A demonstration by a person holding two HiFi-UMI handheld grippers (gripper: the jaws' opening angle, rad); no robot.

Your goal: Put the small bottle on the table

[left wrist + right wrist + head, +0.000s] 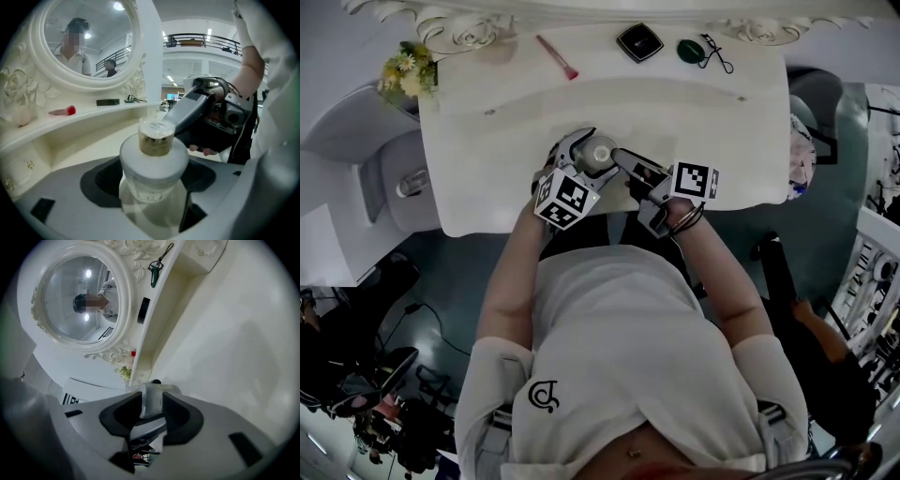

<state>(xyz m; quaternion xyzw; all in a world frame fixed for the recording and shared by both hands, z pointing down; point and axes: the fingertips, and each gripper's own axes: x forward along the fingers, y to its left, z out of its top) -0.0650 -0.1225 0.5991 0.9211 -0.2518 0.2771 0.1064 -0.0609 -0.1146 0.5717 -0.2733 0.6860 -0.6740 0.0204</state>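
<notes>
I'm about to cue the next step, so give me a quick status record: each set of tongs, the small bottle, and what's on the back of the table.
Left tongs: closed on the small bottle, which stands upright
Right tongs: pads on either side of the cap, apparently gripping it
Bottle position: over the front edge of the table; contact with the top unclear
Back of table: red brush, black compact, dark green item
Far left corner: flowers

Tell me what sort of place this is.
Probably a vanity corner staged in a large open hall: white dressing table, ornate round mirror, makeup brush and black compact on its shelf.
</notes>
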